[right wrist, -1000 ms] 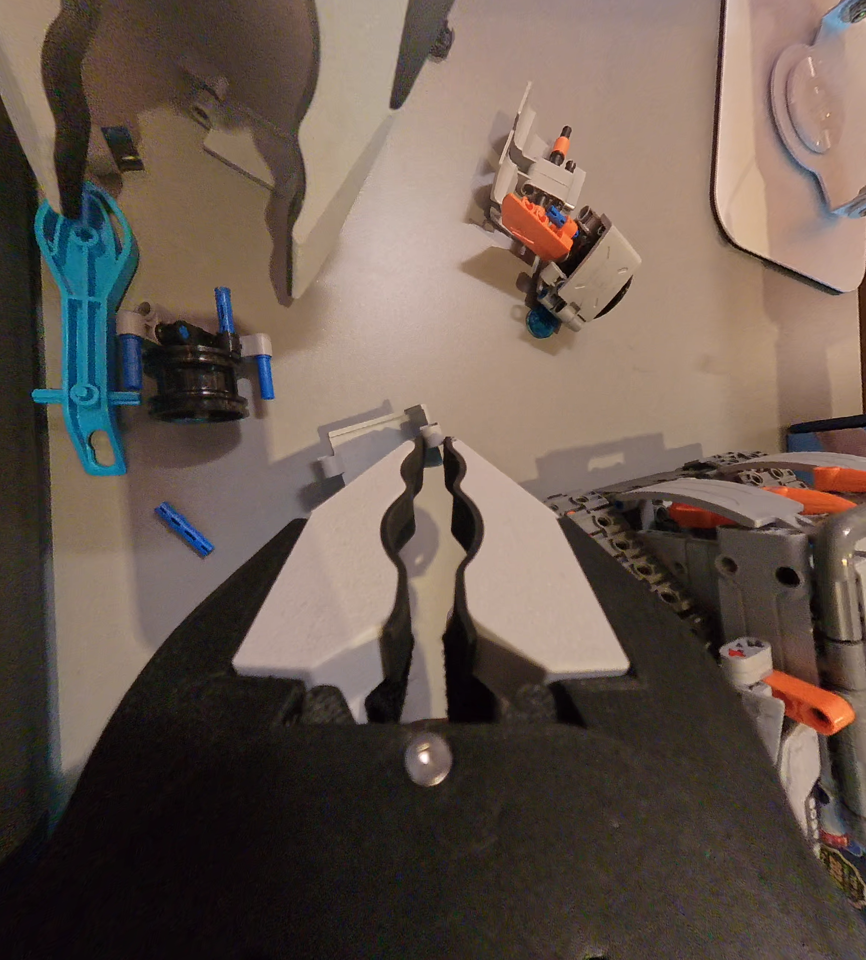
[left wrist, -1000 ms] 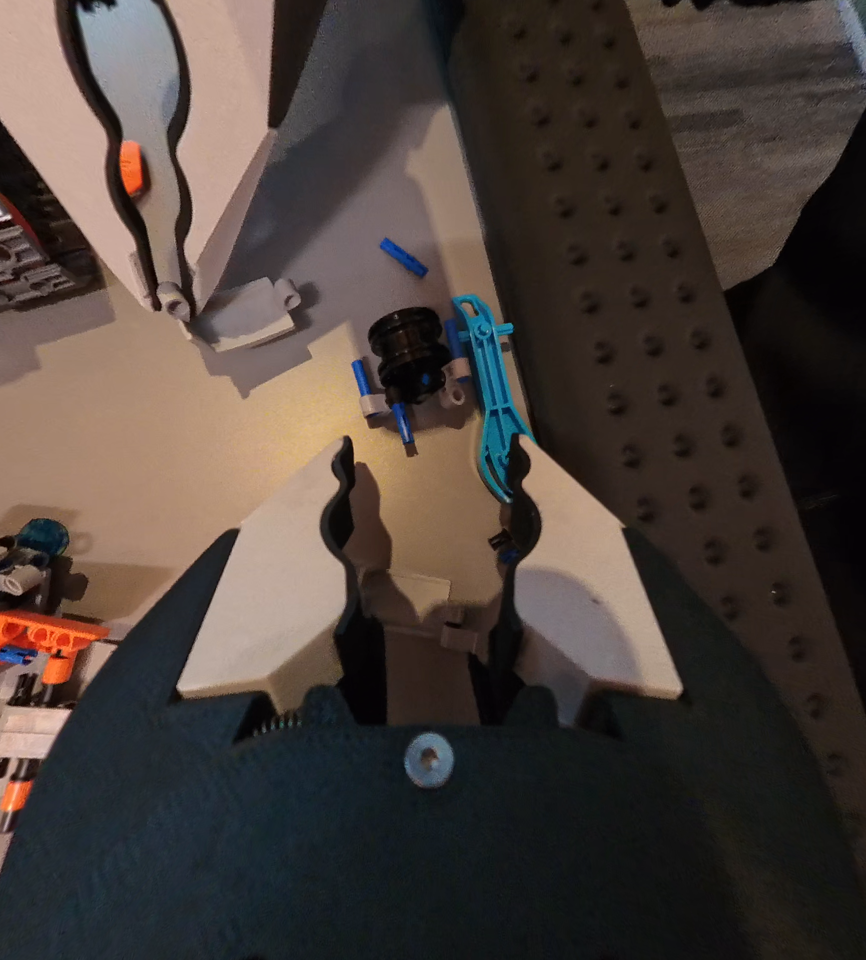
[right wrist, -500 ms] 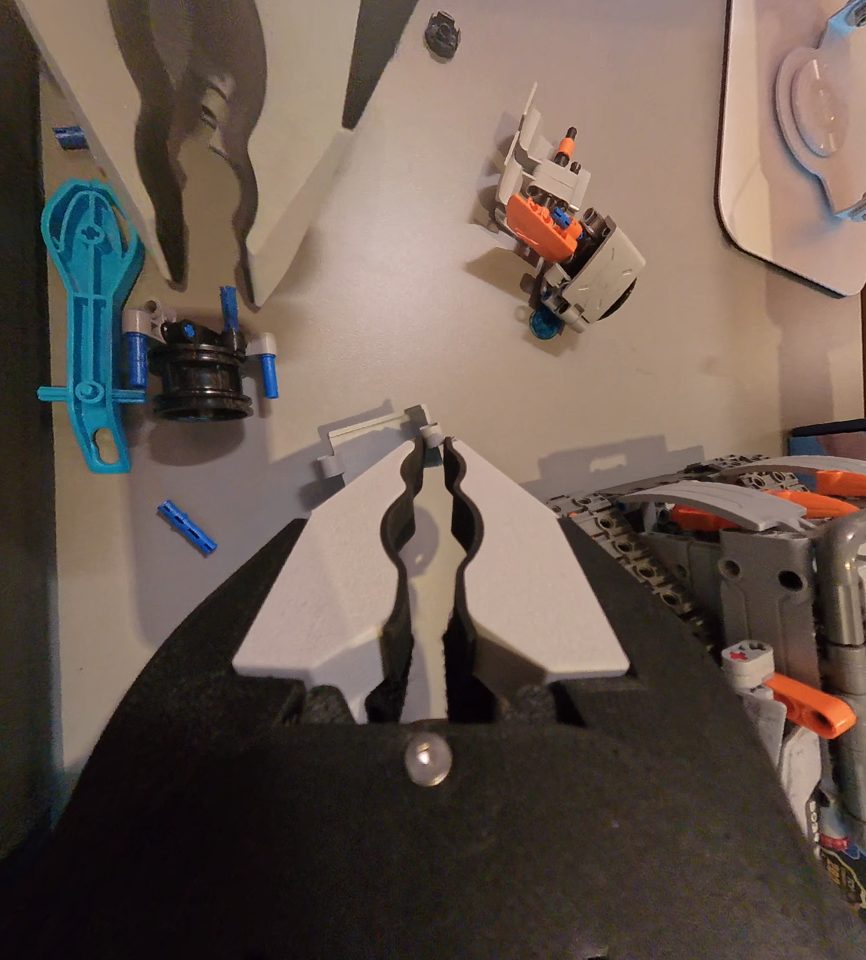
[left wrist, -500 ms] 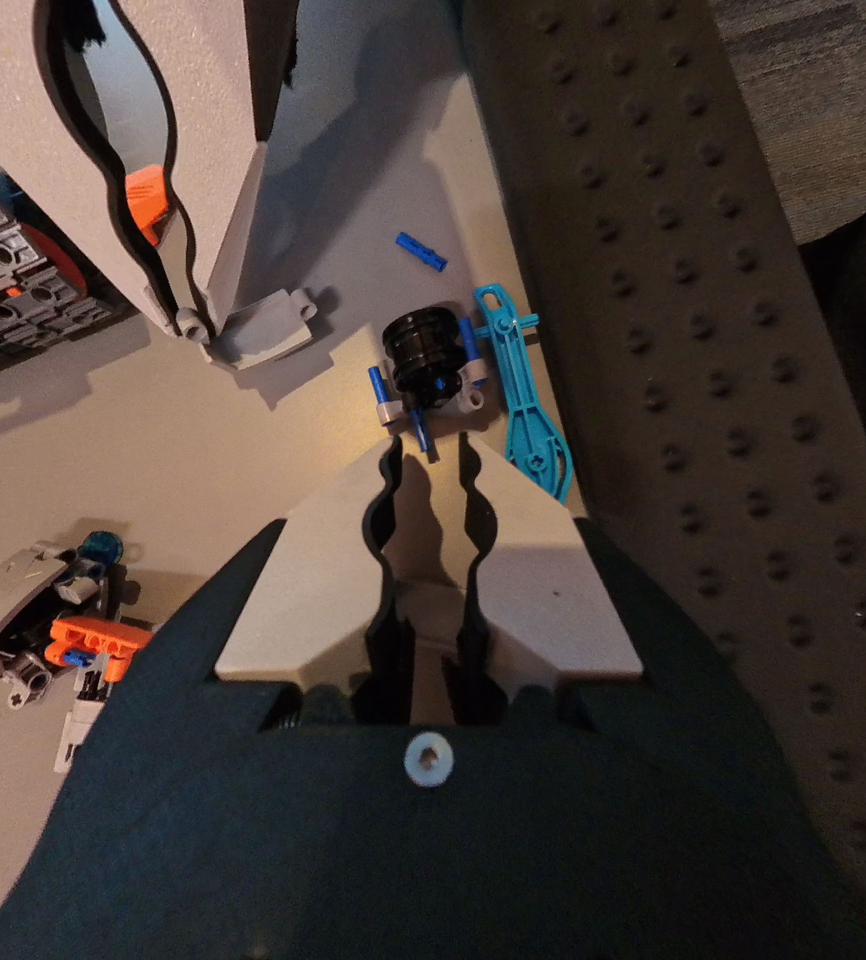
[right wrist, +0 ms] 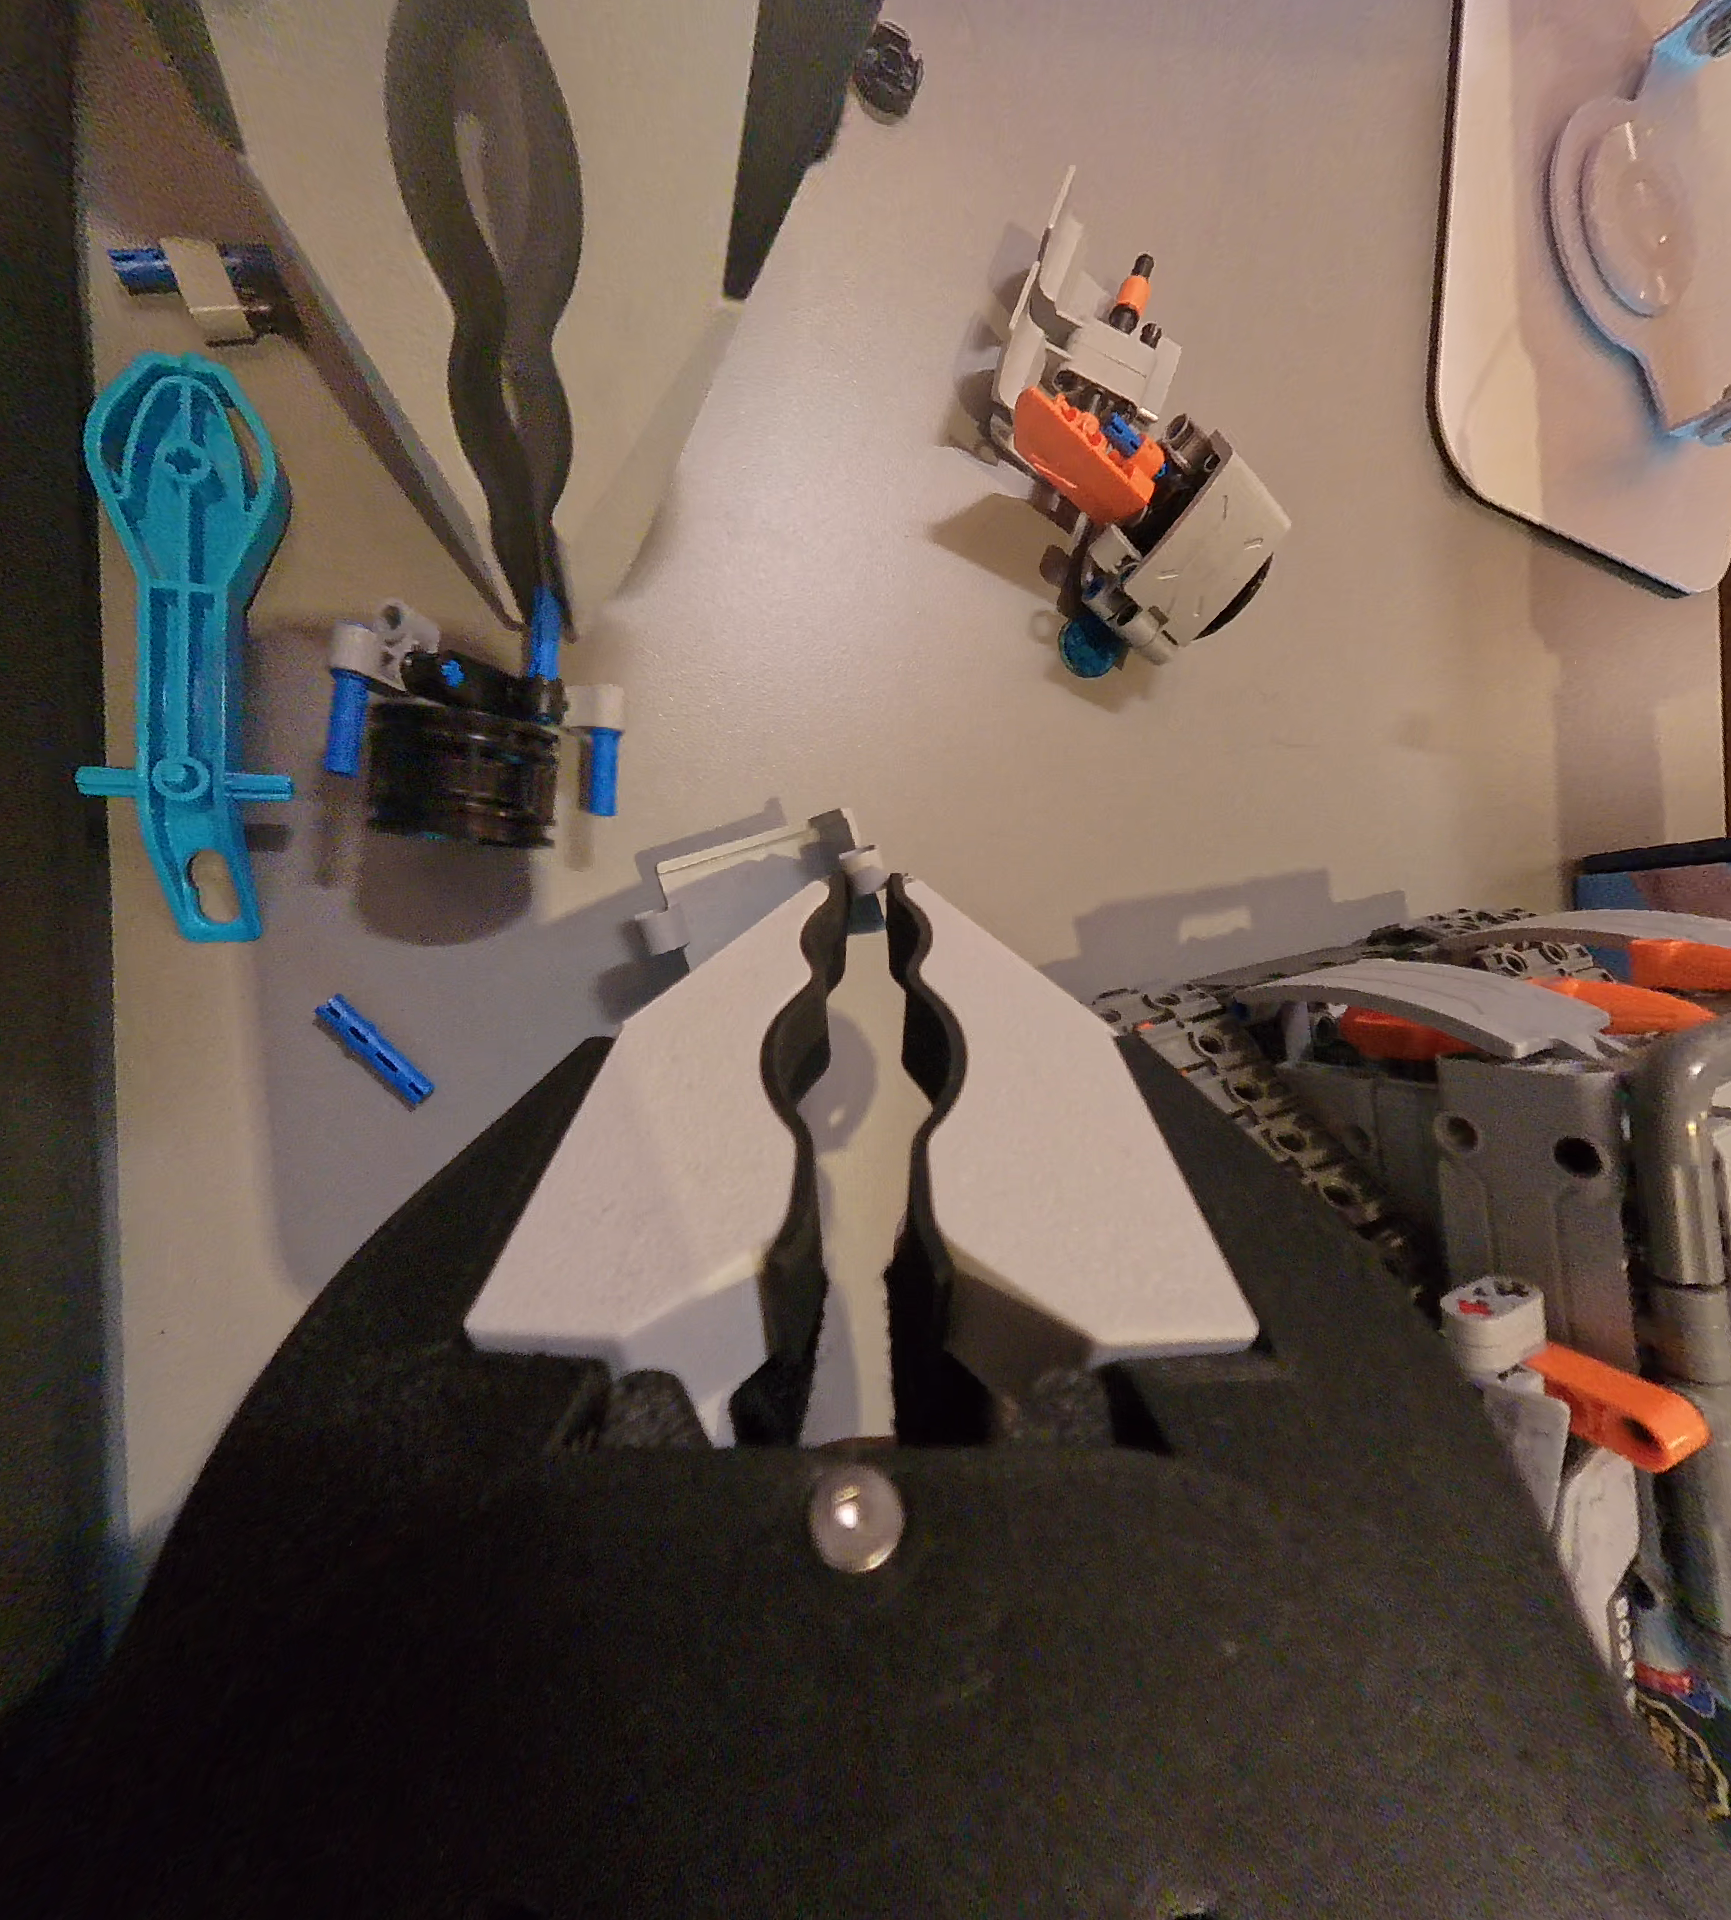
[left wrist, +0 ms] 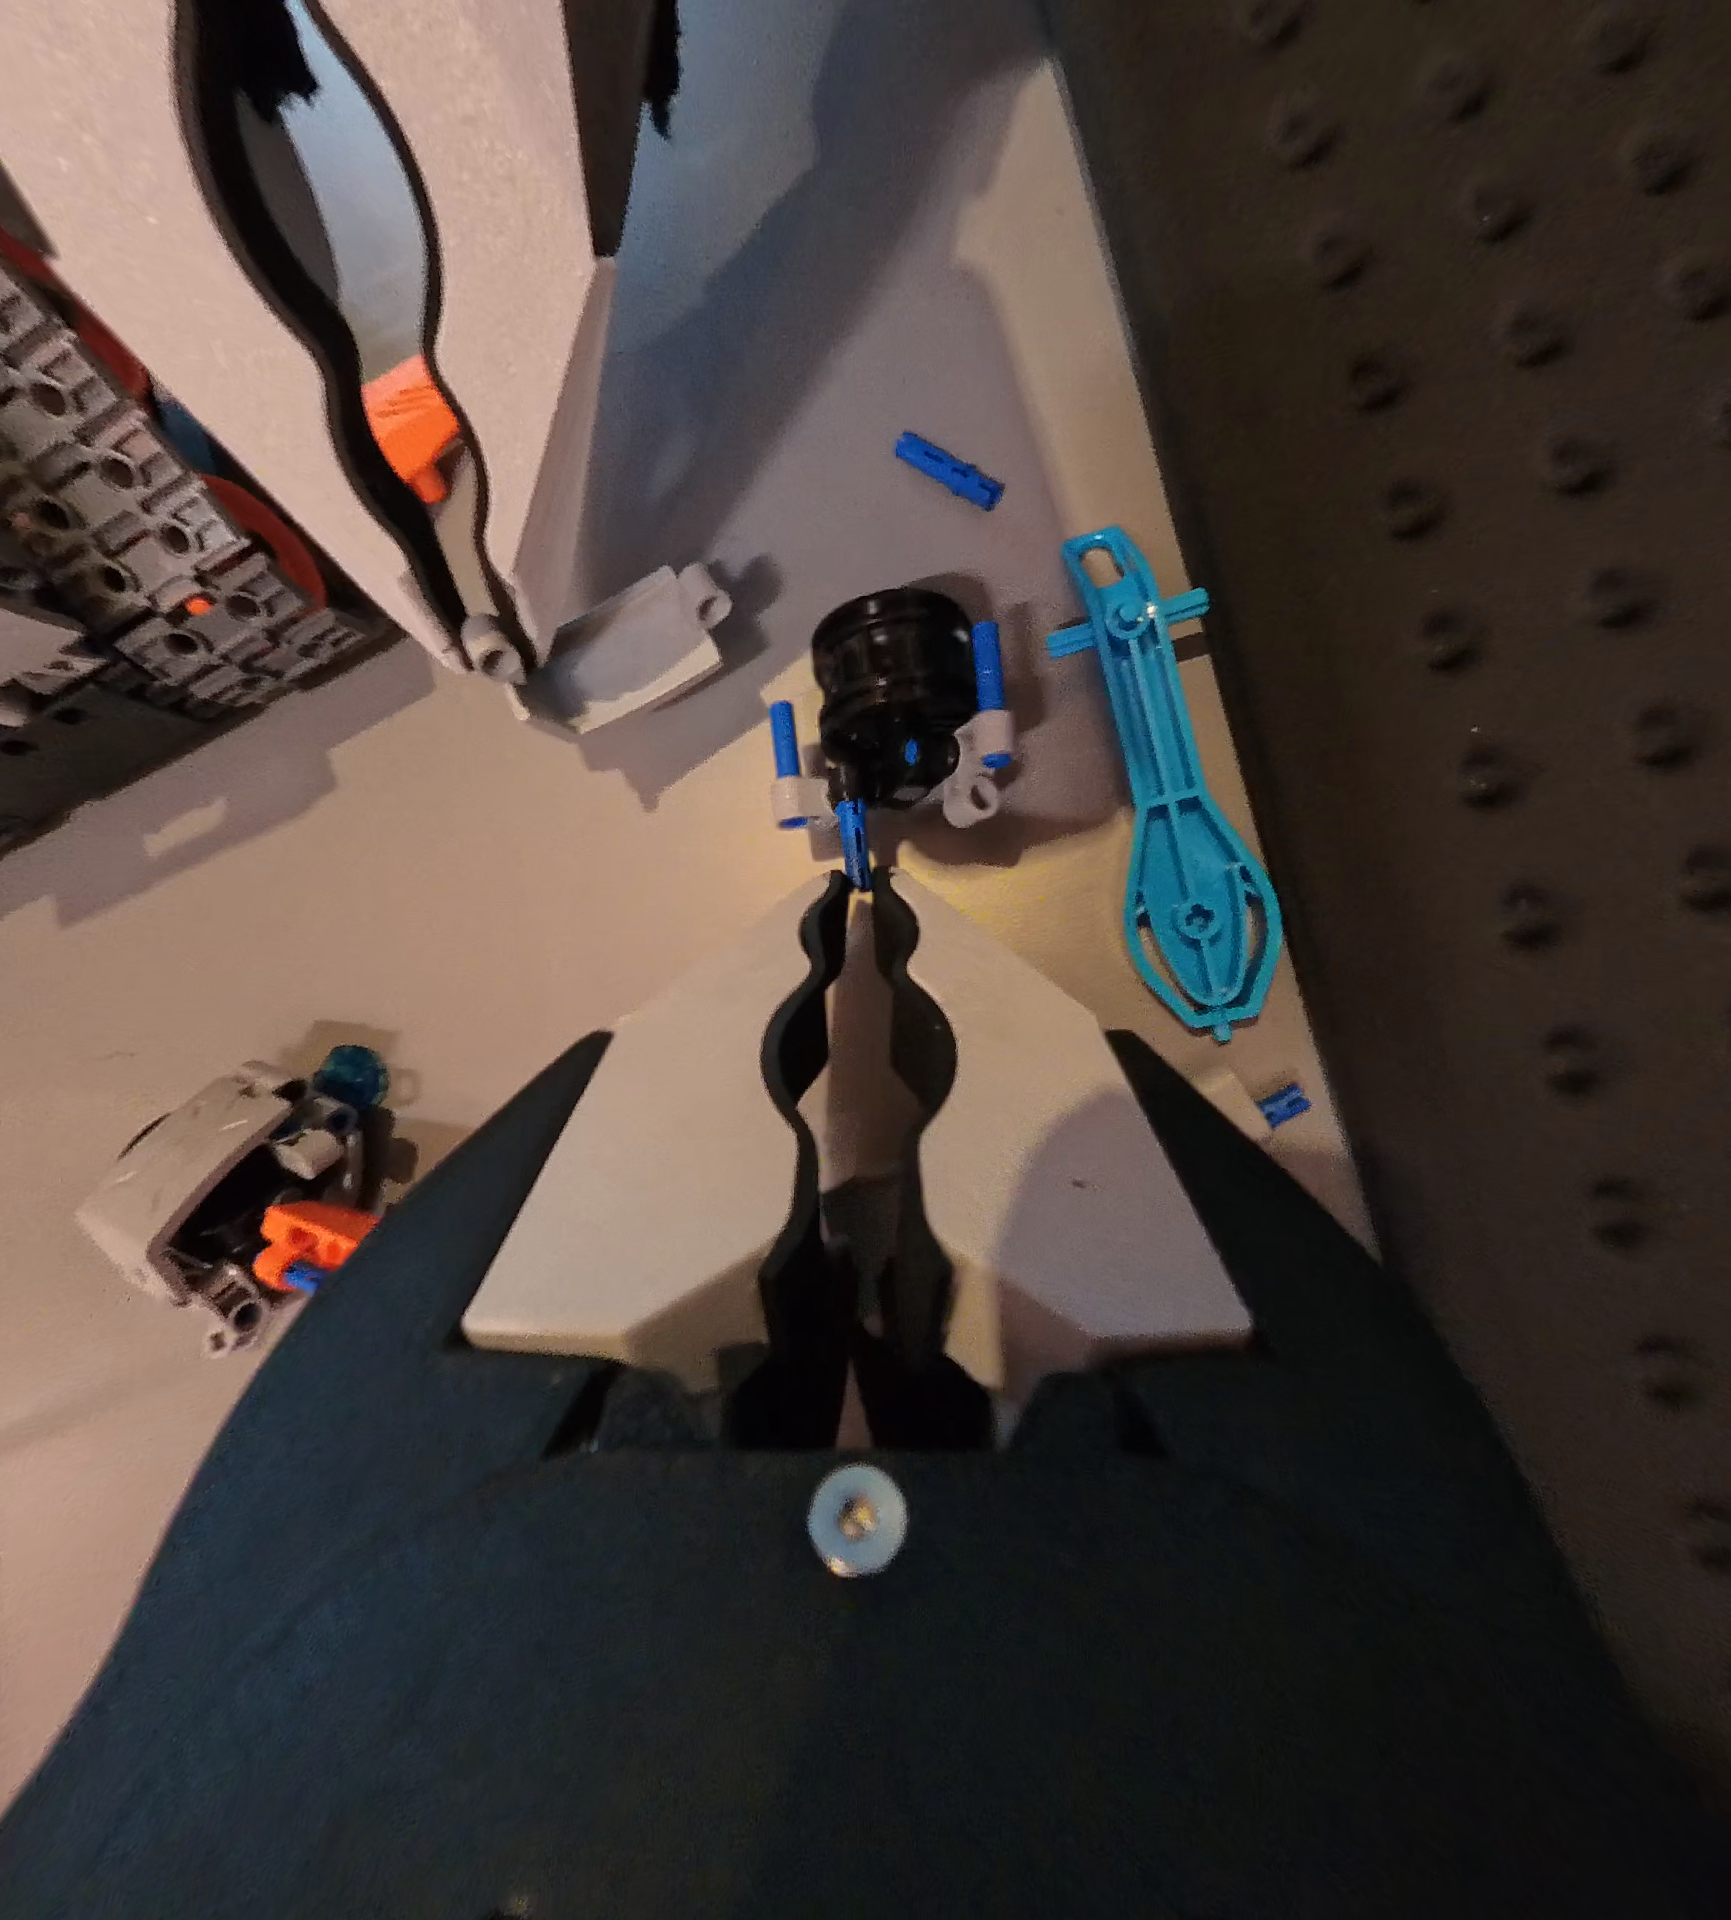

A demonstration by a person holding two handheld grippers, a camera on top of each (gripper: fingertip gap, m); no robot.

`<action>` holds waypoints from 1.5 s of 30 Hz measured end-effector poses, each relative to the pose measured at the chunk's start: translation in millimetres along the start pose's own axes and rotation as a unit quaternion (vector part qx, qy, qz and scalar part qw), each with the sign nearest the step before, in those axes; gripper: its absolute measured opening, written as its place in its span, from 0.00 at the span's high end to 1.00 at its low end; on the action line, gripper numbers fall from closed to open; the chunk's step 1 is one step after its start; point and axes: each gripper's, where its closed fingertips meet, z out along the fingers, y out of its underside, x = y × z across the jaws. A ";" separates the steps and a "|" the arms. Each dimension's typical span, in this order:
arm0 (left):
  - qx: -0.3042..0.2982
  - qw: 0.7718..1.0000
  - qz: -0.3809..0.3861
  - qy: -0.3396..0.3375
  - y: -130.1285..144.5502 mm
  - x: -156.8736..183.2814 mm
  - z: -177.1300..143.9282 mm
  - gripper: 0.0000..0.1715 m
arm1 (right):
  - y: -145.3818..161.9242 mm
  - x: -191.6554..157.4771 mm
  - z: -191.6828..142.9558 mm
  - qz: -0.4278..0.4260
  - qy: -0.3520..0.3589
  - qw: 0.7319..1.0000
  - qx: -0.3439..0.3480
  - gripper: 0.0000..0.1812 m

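My left gripper (left wrist: 859,883) is shut on the blue pin (left wrist: 853,840) that sticks out of a black wheel hub assembly (left wrist: 892,696) with grey connectors and blue pins. The hub tilts up off the table (left wrist: 425,914). It also shows in the right wrist view (right wrist: 466,769), with the left gripper (right wrist: 541,613) pinching the pin. My right gripper (right wrist: 866,883) is shut on the corner lug of a flat grey panel (right wrist: 736,862) that lies on the table; the panel (left wrist: 632,649) also shows in the left wrist view, under the right gripper (left wrist: 497,644).
A turquoise brick-separator tool (left wrist: 1178,790) lies beside the hub, by a dark studded strip (left wrist: 1515,727). Loose blue pins (left wrist: 947,484) (right wrist: 373,1047) lie nearby. A small grey-orange sub-assembly (right wrist: 1121,457) sits mid-table, a large grey-orange model (right wrist: 1526,1195) to the right, a white tray (right wrist: 1588,312) beyond. Across from one pair of fingers to the other is roughly 8 centimeters.
My left gripper closed from wide open onto the hub's blue pin, and the hub has tipped up. My right gripper stays shut on the grey panel.
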 end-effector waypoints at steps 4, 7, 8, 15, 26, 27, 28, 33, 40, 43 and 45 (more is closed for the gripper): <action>-0.001 1.000 0.015 -0.019 0.9 -5.8 -3.6 0.99 | 0.9 0.9 -0.6 0.000 0.002 1.000 -0.001 0.98; 0.006 1.000 0.012 -0.021 0.4 -8.4 -5.5 0.99 | 1.0 1.3 -1.0 0.001 0.003 1.000 0.001 0.98; 0.004 1.000 0.010 -0.019 1.9 -9.0 -5.8 0.99 | 0.9 1.2 -1.1 0.000 0.003 1.000 0.000 0.98; 0.012 1.000 0.020 -0.013 2.8 -8.5 -10.2 0.99 | 2.5 2.4 0.3 0.003 0.003 1.000 -0.001 0.98; 0.019 0.999 0.034 0.017 5.2 0.1 -9.4 0.99 | 5.1 3.3 2.8 0.005 0.003 1.000 -0.005 0.98; 0.020 0.999 0.033 0.019 5.5 0.3 -8.7 0.99 | 5.1 3.2 2.9 0.005 0.003 1.000 -0.005 0.98; 0.020 0.999 0.033 0.020 5.6 0.2 -8.3 0.99 | 5.0 3.1 3.0 0.005 0.003 1.000 -0.005 0.98; 0.021 0.999 0.028 0.019 7.0 -2.3 -6.5 0.99 | 3.0 4.1 2.1 0.003 0.008 1.000 -0.002 0.98; 0.006 1.000 0.028 -0.003 11.6 -9.3 -2.3 0.97 | 2.9 4.0 2.8 0.002 0.009 1.000 -0.003 0.98; 0.000 1.000 0.024 -0.013 13.8 -13.5 -0.8 0.96 | 3.2 4.5 2.2 0.002 0.011 1.000 -0.003 0.98; -0.001 1.000 0.019 -0.020 14.7 -16.8 -1.9 0.95 | 2.8 5.3 1.3 0.002 0.013 1.000 -0.001 0.98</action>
